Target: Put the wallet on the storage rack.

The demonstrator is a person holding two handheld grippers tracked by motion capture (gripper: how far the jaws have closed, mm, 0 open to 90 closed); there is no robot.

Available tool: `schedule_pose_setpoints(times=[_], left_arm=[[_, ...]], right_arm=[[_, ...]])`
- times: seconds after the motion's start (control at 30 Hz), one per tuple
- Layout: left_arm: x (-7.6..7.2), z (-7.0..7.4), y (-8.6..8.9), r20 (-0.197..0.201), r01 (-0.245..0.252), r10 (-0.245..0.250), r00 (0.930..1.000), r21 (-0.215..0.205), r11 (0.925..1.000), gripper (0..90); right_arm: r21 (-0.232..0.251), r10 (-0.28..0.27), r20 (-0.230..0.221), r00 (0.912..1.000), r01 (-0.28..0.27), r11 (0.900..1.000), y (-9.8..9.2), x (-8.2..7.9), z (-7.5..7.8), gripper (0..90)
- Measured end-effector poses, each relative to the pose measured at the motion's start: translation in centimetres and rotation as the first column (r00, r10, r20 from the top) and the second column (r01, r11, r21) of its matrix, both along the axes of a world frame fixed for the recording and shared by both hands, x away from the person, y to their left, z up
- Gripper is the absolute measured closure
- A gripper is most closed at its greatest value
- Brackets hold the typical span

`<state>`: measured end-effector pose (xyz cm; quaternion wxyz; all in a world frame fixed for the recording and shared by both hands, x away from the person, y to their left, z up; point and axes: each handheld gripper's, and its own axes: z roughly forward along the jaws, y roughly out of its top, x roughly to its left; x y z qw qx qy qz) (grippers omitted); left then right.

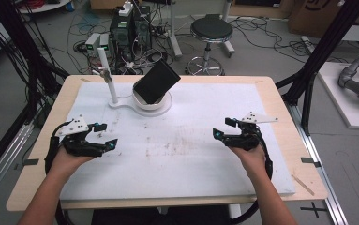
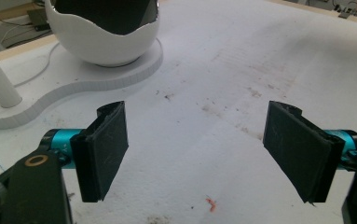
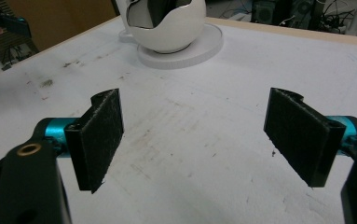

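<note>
A black flat slab (image 1: 157,82), rectangular and dark like a tablet or phone, stands tilted in a white cracked-egg-shaped cup (image 1: 151,101) whose jagged rim shows in both gripper views. The cup sits on a flat white base (image 1: 125,104) that also carries a thin white post (image 1: 109,75) to its left, leaning slightly. This holder stands at the far middle of the counter (image 1: 271,101), on a white foam mat (image 1: 200,150) stained with brownish scuffs near its centre. The left gripper (image 1: 106,136) rests at the near left of the mat and the right gripper (image 1: 224,127) at the near right, each held in a hand (image 1: 67,161) coming in from the bottom edge; the two are well apart from each other and from the holder. In the left gripper view the fingers (image 2: 102,154) stand wide apart with nothing but bare mat between them, and the cup lies ahead and to the left of them. In the right gripper view the fingers (image 3: 97,140) likewise gape wide with nothing held, and the cup sits ahead, slightly left of centre. Only open mat lies between either gripper and the holder; the post stands just beside the cup on the left gripper's side. Beyond the counter are a round stool (image 1: 211,30), computer boxes (image 1: 130,26) and loose cables (image 1: 261,33) on the floor.
</note>
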<state>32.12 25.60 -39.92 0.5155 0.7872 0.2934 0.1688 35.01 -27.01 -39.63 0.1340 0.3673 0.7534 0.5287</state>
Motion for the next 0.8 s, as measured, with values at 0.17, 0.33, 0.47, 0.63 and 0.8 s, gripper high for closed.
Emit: schedule_pose_setpoints(times=[0.17,0.33,0.47,0.63,0.8], left_arm=[[-0.28,-0.15,0.19,-0.001,-0.005,0.005,1.0,0.009,0.9999,22.0],[-0.17,-0.25,0.55,-0.006,-0.017,0.017,0.9998,0.005,0.9998,22.0],[-0.02,-0.27,0.38,-0.007,-0.014,0.014,0.9999,0.007,0.9999,22.0],[0.1,-0.3,0.09,-0.01,-0.01,0.01,0.9999,0.009,0.9999,22.0],[0.04,-0.26,0.14,-0.014,-0.02,0.02,0.9997,0.008,0.9998,22.1]], right_arm=[[0.006,-0.006,0.011,0.9999,0.006,1.0,0.2,0.3,-0.1,20.2],[-0.011,-0.002,0.005,1.0,0.002,1.0,0.35,0.44,-0.26,20.2],[-0.012,-0.005,0.001,1.0,0.005,1.0,0.33,0.32,-0.2,20.2],[-0.02,0.0,0.005,1.0,0.0,1.0,0.4,0.24,-0.17,20.2],[-0.023,0.002,0.012,0.9999,-0.002,1.0,0.5,0.14,-0.09,20.2]])
